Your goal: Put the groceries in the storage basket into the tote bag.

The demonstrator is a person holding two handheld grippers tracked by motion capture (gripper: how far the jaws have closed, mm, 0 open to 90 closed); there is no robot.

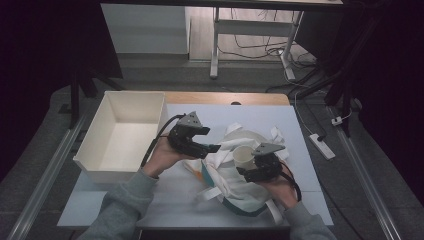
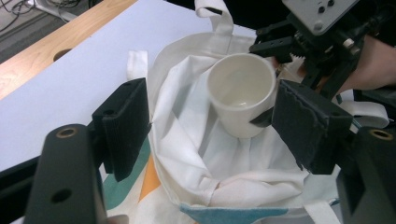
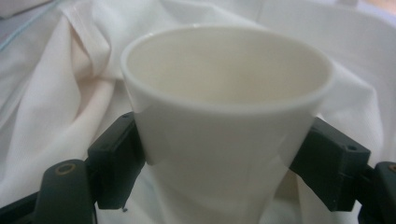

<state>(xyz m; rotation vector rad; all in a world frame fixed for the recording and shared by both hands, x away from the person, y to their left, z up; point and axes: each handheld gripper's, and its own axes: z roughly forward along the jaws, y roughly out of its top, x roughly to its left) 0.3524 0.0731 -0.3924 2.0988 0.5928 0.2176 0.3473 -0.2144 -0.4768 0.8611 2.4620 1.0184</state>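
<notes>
Holding a white cup (image 3: 224,116) between the two black jaws of the right gripper (image 1: 248,169), pinched at its sides just under the rim, upright, low over the open mouth of a white cloth bag (image 2: 196,154). Probably on the way down into the bag, since the cup hangs right above the hollow of the cloth and not yet on its bottom; whether the base already touches the fabric, cannot tell.

Keeping the left gripper (image 1: 212,148) just beside the bag mouth, jaws spread wide and pinching nothing, with the near edge of the cloth lying between them but not pressed. Placed there, most likely, to keep the mouth open or to catch the rim of the bag if it folds in.

Resting on a white sheet that covers the table (image 1: 260,112), with loose handles (image 2: 217,14) spread around. Standing at the left, well apart from the cup, an empty white box (image 1: 125,135). Next move calls for a slow lowering, cup kept straight, then a release.
</notes>
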